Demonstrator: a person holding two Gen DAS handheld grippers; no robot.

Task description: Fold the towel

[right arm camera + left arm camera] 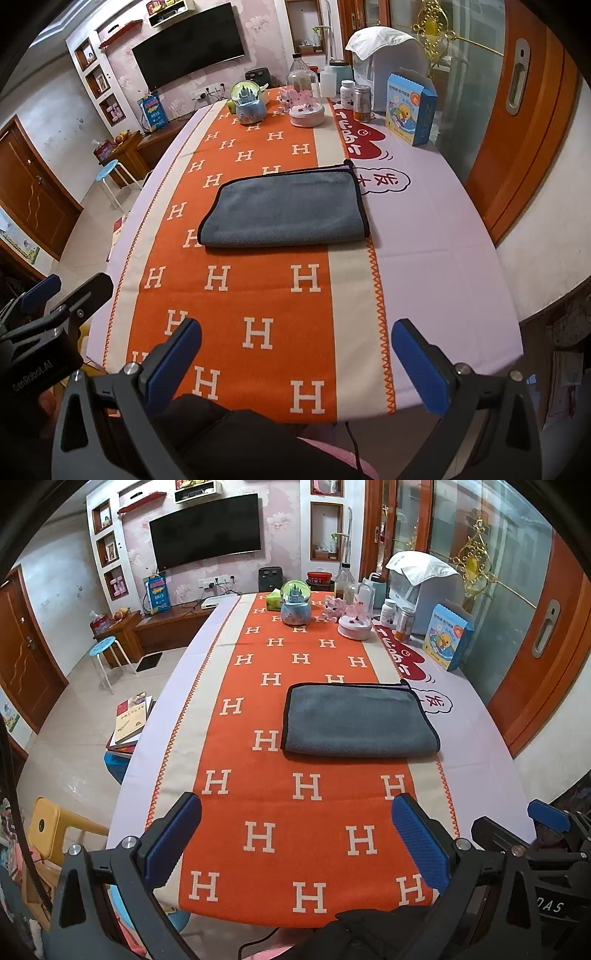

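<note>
The left gripper [295, 834] hovers over the table's near edge, its blue-padded fingers [171, 838] spread wide and holding nothing. Beyond it the grey towel [358, 720] lies folded flat on the orange H-patterned runner [258, 805], its right end over the runner's right border; what looks like a lilac underside peeks at its far right corner. Bare runner separates towel and grippers. The right gripper [295, 354] also gapes empty near the near edge. A snow globe [249, 101], jars and a duck-printed box [408, 107] crowd the far end, partly overlapping.
</note>
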